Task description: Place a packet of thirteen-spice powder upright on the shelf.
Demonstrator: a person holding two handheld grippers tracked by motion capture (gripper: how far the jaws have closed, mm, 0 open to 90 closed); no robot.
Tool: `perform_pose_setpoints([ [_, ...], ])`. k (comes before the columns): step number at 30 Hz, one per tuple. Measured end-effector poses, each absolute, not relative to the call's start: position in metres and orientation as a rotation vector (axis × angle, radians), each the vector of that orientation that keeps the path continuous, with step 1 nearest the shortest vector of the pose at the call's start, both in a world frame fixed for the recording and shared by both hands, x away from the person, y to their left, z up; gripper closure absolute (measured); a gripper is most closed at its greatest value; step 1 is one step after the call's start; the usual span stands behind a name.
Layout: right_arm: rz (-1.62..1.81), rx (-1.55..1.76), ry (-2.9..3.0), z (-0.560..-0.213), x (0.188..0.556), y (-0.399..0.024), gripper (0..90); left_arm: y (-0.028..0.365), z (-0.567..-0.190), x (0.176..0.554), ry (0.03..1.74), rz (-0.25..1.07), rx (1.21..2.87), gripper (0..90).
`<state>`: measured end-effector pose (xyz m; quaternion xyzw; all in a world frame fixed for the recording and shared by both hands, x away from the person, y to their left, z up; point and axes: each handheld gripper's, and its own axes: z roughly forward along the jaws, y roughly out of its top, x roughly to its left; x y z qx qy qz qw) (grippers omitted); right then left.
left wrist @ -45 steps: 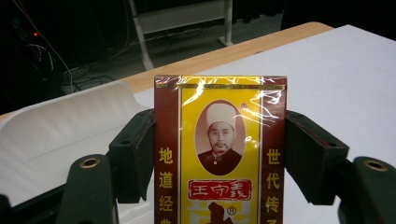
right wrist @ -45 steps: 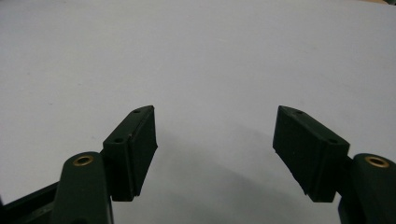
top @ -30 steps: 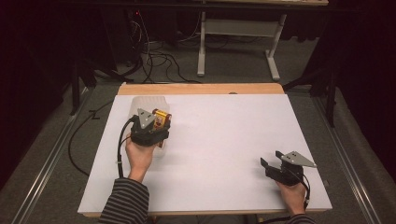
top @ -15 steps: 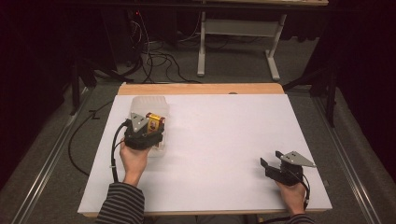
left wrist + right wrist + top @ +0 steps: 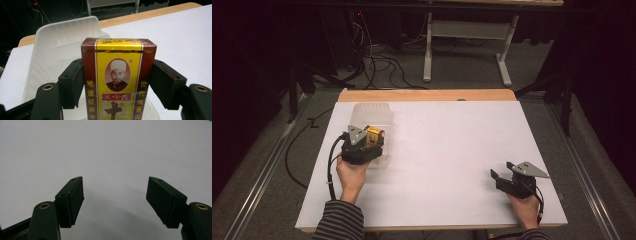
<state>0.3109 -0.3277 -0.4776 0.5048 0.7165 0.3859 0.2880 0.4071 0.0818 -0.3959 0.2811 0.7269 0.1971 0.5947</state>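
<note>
Left gripper (image 5: 117,82) pinches a light, stiff, crushable carton (image 5: 117,77) by its narrow sides over the tub (image 5: 50,50); right gripper (image 5: 115,202) stands spread.

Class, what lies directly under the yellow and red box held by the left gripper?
The clear plastic tub lies beneath the box, which the left gripper clamps. The box hides part of the tub's floor.

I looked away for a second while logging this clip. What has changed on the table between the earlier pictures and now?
Little. The left gripper, shut on the red-and-yellow printed carton, drifted slightly toward the person over the translucent white plastic bin and still carries the carton. The right gripper stayed open and still over the white tabletop. The bin did not move.
</note>
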Motion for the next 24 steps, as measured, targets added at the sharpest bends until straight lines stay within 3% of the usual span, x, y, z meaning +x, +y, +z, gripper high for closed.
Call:
perform_pose_setpoints([
  [24, 1.033, 1.344, 1.913, -0.478, 0.311, -0.328, 30.5, 0.090, -0.412, 0.394, 1.722, 0.451, 0.625, 32.0],
])
